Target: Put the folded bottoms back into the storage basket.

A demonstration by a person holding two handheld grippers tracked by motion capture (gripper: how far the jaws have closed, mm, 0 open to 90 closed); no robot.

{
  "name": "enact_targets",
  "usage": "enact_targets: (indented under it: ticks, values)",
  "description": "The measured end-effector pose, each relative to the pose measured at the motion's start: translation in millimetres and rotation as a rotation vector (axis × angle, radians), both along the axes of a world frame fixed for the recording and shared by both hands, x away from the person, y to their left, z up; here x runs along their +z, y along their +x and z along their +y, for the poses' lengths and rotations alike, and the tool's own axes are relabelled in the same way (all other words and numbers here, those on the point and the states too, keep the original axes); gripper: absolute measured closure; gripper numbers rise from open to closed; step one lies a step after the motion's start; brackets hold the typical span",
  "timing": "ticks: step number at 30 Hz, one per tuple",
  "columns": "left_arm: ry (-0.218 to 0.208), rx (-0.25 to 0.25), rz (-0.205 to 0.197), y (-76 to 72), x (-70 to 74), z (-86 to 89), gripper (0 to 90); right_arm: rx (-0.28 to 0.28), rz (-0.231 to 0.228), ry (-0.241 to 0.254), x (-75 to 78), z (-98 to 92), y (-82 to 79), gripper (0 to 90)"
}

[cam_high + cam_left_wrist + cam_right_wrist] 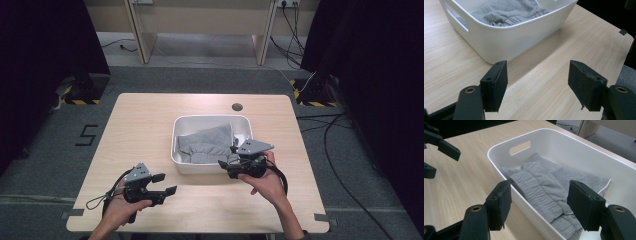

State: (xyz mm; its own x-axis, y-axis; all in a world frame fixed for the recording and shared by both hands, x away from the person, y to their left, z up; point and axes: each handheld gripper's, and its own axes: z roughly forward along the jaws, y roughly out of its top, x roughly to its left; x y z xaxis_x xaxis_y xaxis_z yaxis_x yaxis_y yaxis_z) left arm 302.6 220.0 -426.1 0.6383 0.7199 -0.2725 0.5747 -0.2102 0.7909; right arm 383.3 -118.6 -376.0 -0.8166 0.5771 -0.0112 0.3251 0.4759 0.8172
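At the left of the wooden table [140, 125], the left gripper [162, 183] hangs above the bare wood with its jaws spread wide and nothing between them. In the middle stands the white tub [181, 135], and a grey garment [207, 142] lies folded inside it. To the right, the right gripper [228, 157] is at the tub's near right corner, its jaws also spread and empty above the garment.

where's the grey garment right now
The grey garment lies folded inside the white tub at the table's middle in the high view, right in front of the right gripper, whose jaws stand open.
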Motion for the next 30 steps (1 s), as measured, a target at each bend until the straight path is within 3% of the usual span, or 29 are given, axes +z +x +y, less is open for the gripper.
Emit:
enact_targets:
  ticks: [30]
  values:
    - [0.019, -0.016, 0.072, -5.3, -22.5, -2.1, 31.1, 0.013, 0.008, 0.015, -14.0, -9.8, -19.1, 36.5]
